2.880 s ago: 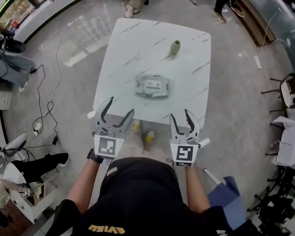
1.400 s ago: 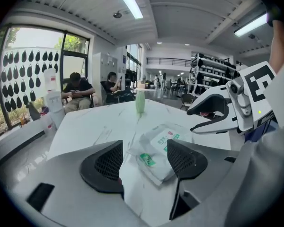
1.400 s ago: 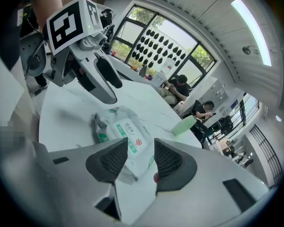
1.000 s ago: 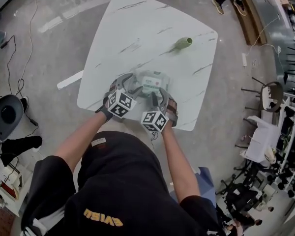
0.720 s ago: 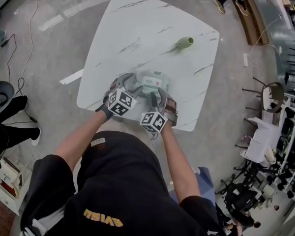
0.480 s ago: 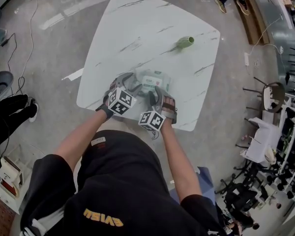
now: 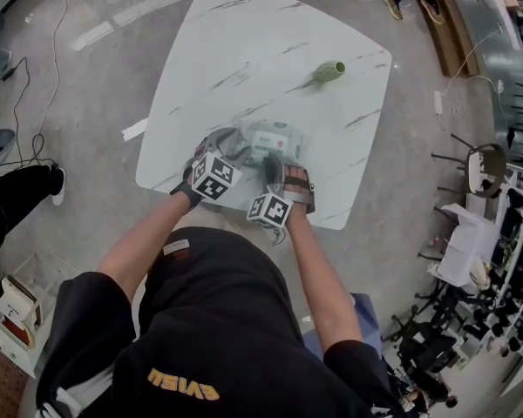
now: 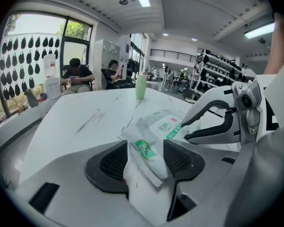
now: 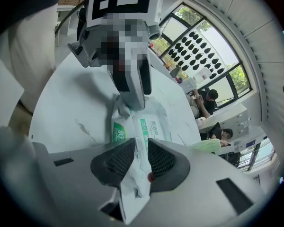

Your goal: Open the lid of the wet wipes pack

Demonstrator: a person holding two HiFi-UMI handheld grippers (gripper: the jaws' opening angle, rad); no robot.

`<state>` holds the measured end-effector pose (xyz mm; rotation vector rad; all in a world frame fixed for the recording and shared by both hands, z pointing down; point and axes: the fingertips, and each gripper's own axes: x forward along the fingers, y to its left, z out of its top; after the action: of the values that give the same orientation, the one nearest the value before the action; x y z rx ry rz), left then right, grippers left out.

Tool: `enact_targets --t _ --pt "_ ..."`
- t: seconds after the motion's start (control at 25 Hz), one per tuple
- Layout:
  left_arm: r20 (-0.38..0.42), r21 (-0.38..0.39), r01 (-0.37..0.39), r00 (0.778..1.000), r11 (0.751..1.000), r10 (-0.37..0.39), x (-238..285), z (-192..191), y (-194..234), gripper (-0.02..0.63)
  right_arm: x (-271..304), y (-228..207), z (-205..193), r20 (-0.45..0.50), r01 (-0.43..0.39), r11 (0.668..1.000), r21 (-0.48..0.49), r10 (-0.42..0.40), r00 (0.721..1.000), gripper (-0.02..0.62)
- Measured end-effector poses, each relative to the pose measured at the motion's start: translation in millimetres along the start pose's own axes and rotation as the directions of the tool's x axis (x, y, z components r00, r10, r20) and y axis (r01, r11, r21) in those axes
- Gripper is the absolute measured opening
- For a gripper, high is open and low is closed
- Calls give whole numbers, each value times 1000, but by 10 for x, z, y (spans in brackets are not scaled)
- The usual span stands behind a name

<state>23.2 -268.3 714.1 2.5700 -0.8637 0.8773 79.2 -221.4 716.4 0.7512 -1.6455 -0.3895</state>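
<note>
grippers both at the wipes pack [image 7: 276, 139], close in front of the person. right gripper [image 9: 141, 157] is at the pack's near right side; its jaws have just been closing and now pinch a thin white fold at the pack's near edge. can't tell if that fold is the lid's pull tab or just wrapper. left gripper [image 8: 145, 156] is at the pack's left end; its jaws have just been closing too and stand wider. the crimped end with a green mark is between them, and the pads [image 8: 114, 162] touch it on both sides, so it reads as a hold to steady the pack.

pack lies on the table [image 7: 244, 50], near its near edge. lid [image 9: 152, 126], the printed flap on top, looks flat and stuck down in both gripper views, no wipes showing.

progress: reach done, both grips about set, lid not yet opened. left to do, my guess: peel flap up and back with right while left keeps pack down. risk: if right has only wrapper, pack lifts instead of lid.

far right on table: green bottle [image 7: 329, 72], well apart, not involved.
</note>
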Motion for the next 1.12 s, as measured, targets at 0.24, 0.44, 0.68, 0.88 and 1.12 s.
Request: enact_targets --t 0.24,0.44,0.68,0.88,1.12 --pt "4 21 8 1000 1000 -8 -2 14 -33 225 6 43 11 2 -15 1000 -27 15 1000 44" --pt "-6 17 25 1000 1000 -25 23 -11 -84 187 -5 35 12 -7 -6 1000 -11 5 1000 25" --pt "-4 -53 50 999 997 -50 48 -54 -89 160 30 48 16 -4 -61 998 16 61 998 28" --pt "-11 -50 61 998 997 -62 45 -42 -108 156 31 54 0 -29 -126 988 84 129 991 23" --pt "-19 -65 35 999 997 -36 51 -42 -94 150 51 53 11 -52 -137 988 75 141 989 3"
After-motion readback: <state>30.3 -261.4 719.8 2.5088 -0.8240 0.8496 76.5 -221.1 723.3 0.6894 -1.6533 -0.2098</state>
